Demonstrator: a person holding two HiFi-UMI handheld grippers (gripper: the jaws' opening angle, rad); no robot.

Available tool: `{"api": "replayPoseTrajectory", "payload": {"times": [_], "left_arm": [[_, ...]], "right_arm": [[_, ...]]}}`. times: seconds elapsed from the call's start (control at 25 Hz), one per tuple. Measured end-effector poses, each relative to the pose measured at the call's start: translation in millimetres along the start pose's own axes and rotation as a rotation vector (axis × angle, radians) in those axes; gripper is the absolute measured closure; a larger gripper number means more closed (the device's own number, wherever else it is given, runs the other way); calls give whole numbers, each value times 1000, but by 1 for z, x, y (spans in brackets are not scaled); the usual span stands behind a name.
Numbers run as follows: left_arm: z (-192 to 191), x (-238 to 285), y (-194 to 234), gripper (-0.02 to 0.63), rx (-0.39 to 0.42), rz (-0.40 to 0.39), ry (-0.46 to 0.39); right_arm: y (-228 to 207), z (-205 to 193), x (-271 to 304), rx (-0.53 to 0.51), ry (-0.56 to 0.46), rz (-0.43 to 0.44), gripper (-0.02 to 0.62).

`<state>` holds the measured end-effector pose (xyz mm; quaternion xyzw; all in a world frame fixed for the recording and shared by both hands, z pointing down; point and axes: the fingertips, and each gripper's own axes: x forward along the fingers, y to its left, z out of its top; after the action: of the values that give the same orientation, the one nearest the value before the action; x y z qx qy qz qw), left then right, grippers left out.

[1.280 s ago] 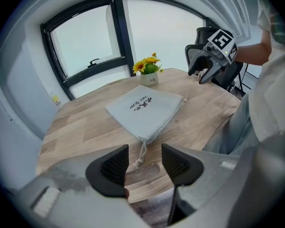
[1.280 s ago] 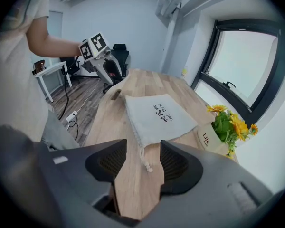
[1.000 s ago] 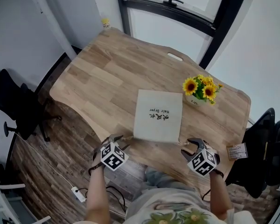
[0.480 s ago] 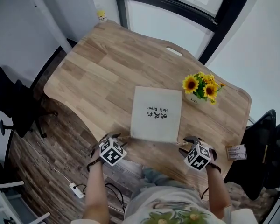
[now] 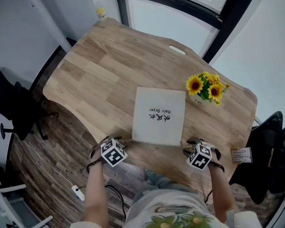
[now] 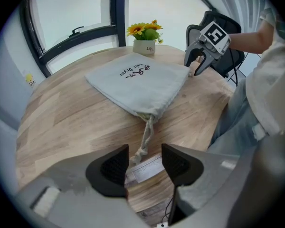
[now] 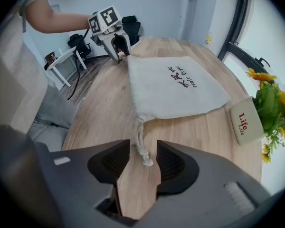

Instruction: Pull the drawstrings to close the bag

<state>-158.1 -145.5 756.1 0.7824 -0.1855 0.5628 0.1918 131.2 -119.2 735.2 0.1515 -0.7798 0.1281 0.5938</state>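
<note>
- Item: drawstring bag, pale canvas with the print "Hair Dryer". It lies flat on the wooden table, at the centre of the head view. A cord leaves each of its two lower corners.
- Item: left drawstring, a braided cord leaving the bag's lower left corner in the head view. Its knotted end rests on the table near the edge.
- Item: left hand-held gripper, lower left of the head view. It is released: the jaws stand apart on either side of the knot, and the pads are clear of it.
- Item: right drawstring, from the bag's lower right corner in the head view. Its knot lies on the table.
- Item: right hand-held gripper, lower right of the head view. The jaws are closing with the knot between them, and the pads are not pressing on the cord.
- Item: sunflowers in a white pot marked "Life". The pot stands on the table just beside the bag's upper right corner in the head view.
- Item: black office chair on the floor, left edge of the head view, apart from the table.
</note>
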Motion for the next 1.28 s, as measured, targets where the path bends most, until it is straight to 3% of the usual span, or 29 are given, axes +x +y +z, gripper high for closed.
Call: {"api": "replayPoseTrajectory", "payload": {"times": [0.24,0.6,0.88,1.12,1.28], "left_arm": [[2,9,-4,393,1,-25,14],[3,9,1,395,-64,-29,-30],[6,5,18,503,-217,12,-85],[6,7,16,536,-268,49,-89],[6,8,15,546,-300,70,-70]], "right_arm": [[0,-5,7,5,27,11,414],[2,-7,9,82,10,57,439],[-1,-5,9,150,-18,35,446],[-2,-5,9,227,-46,11,473],[2,-3,10,246,-60,9,528]]}}
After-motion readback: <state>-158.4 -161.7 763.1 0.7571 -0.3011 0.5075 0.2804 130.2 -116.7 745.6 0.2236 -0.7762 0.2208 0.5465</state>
